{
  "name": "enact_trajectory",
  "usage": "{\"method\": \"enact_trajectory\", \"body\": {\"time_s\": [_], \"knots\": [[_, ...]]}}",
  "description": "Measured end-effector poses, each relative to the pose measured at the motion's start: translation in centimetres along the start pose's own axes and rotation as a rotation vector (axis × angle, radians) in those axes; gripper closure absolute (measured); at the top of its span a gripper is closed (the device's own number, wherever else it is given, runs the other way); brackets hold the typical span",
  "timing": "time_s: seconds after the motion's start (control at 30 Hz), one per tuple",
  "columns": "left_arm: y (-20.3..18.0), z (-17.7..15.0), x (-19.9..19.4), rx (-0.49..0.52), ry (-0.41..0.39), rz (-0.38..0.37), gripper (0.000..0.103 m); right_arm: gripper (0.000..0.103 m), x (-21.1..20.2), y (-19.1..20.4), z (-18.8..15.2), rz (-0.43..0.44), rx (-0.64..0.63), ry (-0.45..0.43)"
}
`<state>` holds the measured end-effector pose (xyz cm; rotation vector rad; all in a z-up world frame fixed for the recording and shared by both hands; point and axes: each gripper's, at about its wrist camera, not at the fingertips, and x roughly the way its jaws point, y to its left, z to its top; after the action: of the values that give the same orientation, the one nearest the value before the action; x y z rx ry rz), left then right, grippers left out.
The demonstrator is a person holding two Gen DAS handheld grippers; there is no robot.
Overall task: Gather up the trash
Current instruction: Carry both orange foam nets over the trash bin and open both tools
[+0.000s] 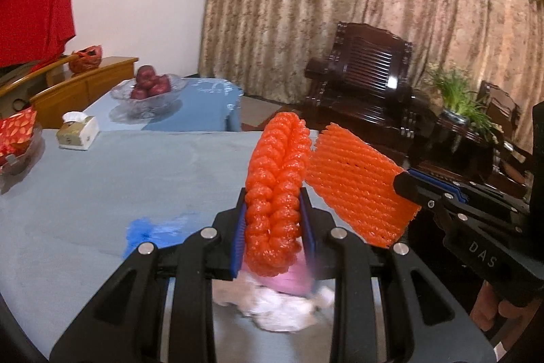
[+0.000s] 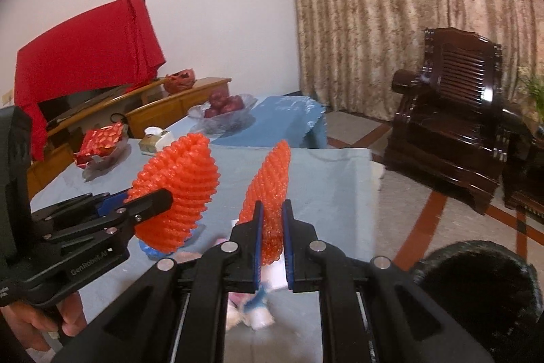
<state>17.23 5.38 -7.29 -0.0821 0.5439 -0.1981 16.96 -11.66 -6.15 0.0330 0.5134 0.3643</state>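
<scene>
Foam nets fill both tongs: the left gripper (image 1: 272, 220) pinches a bunched orange foam fruit net (image 1: 277, 179), the right gripper (image 2: 272, 223) is clamped tight on a flatter orange foam net (image 2: 272, 186) just beside it. Both nets hang clear above the blue-grey tablecloth (image 1: 102, 179). Beneath the jaws lie crumpled white tissues (image 1: 285, 312) and a blue scrap (image 1: 142, 227) — still to collect. A dark round bin (image 2: 476, 291) sits right of the right gripper; probably carry both nets over its mouth before letting go — keep the grips firm, since foam springs
</scene>
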Motion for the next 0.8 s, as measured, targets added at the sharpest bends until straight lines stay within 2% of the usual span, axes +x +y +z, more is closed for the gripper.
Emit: {"method": "enact_trajectory", "body": {"time_s": [0.43,0.8], "knots": [[-8.6,-1.4,0.0,0.077,0.014,-0.152,0.076,0.093,-7.5,-6.8,-2.5,-0.165,0.057,-0.022],[-15.4,-3.5,1.2,0.149,0.044,-0.262,0.076,0.093,-11.8,-12.1,-5.0,-0.304,0.119,-0.017]]}}
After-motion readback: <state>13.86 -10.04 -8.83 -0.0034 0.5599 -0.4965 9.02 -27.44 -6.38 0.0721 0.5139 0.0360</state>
